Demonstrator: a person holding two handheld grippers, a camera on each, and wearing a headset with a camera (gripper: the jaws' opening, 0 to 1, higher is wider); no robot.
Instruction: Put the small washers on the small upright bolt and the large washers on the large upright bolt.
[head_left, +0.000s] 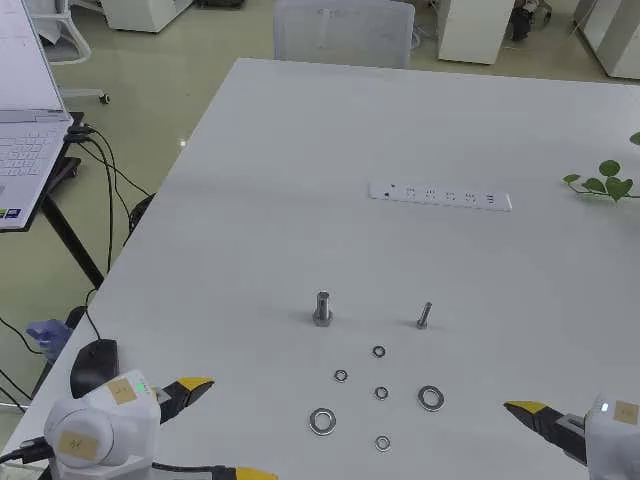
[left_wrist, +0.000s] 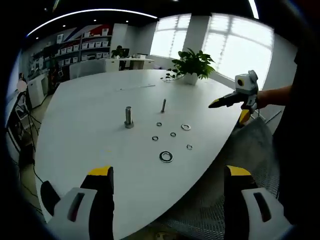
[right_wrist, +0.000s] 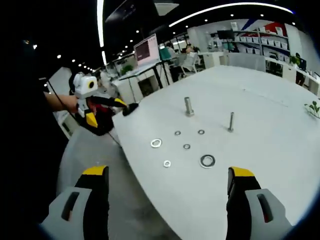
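Observation:
Two steel bolts stand upright on the white table (head_left: 280, 190): the large bolt (head_left: 322, 308) on the left and the small bolt (head_left: 424, 316) to its right. In front of them lie two large washers (head_left: 322, 421) (head_left: 431, 398) and several small washers (head_left: 379, 351), all flat on the table. My left gripper (head_left: 222, 430) hangs open at the near left edge, and my right gripper (head_left: 545, 420) is open at the near right. Both are empty and well short of the washers. In the left gripper view the large bolt (left_wrist: 128, 117) and small bolt (left_wrist: 163, 105) stand beyond the washers.
A white power strip (head_left: 440, 196) lies behind the bolts. A green plant (head_left: 605, 180) reaches in at the right edge. A laptop (head_left: 25, 150) on a stand with cables is left of the table, and a chair (head_left: 345, 30) stands at the far side.

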